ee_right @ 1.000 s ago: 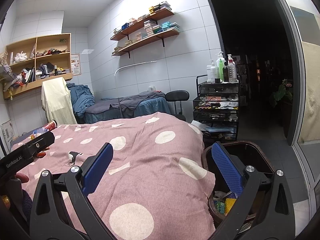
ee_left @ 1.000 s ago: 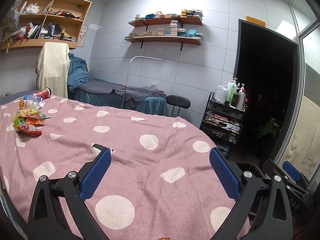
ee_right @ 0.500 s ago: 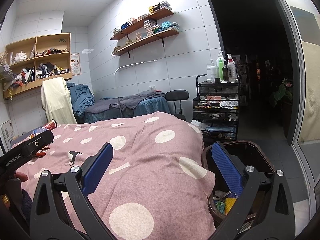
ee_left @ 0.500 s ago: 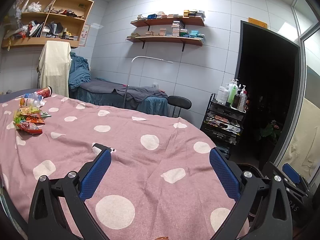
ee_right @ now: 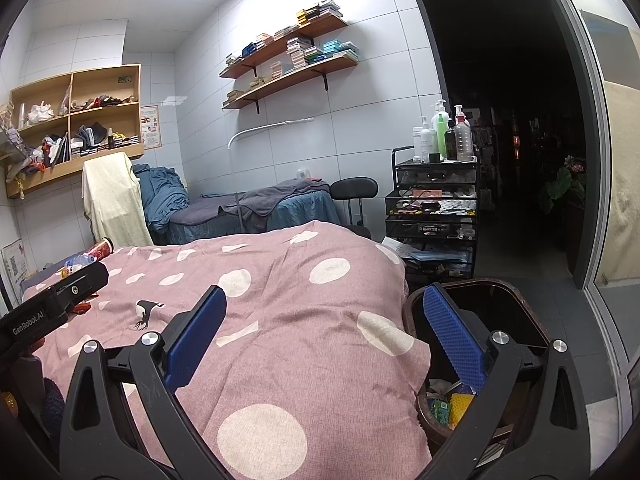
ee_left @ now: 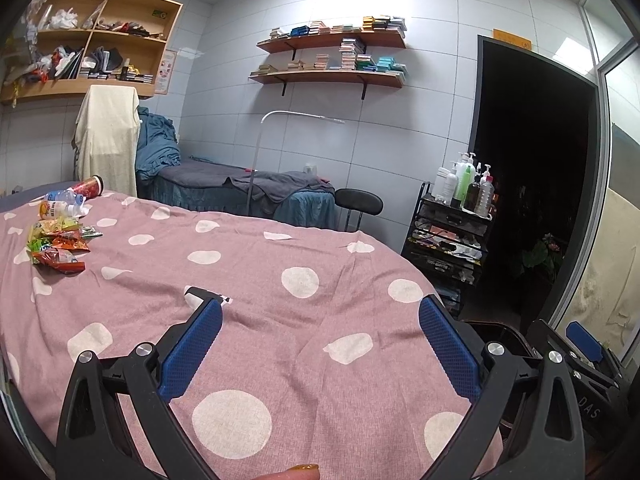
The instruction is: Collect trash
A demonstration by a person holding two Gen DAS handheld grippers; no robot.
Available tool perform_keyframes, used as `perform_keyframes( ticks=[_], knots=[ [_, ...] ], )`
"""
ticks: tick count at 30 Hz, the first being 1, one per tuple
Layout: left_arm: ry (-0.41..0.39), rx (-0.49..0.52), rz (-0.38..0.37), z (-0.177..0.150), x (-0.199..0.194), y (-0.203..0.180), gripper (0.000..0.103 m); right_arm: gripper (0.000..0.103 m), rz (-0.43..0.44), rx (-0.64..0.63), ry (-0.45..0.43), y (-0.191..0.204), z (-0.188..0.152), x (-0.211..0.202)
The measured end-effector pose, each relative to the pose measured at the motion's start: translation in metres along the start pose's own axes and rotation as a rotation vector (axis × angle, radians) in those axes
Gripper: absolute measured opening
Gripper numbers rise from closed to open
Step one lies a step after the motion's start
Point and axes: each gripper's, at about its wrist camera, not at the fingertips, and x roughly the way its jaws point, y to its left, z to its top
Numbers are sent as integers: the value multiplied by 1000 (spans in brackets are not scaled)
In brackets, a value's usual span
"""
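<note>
Both grippers spread wide, nothing held. Left gripper (ee_left: pixel 320 316) hovers over pink polka-dot blanket (ee_left: pixel 280 280); snack wrappers (ee_left: pixel 56 246), plastic bottle (ee_left: pixel 60 206) and red cup (ee_left: pixel 88 188) lie at far left of blanket, well apart from its fingers. Right gripper (ee_right: pixel 324 320) sits at blanket edge, right finger over brown trash bin (ee_right: pixel 520 308), litter inside.

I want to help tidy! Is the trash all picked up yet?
Not yet. Some trash already sits in the bin. Both the left gripper and right gripper are open and empty. Snack wrappers, a bottle and a cup are left on the bedspread.
</note>
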Motion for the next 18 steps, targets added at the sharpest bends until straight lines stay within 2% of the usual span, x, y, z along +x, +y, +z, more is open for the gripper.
perform_keyframes(
  ticks=[18],
  knots=[
    [6,-7,12,0,2,0,98,98,1,1,4,1,-3,4]
  ],
)
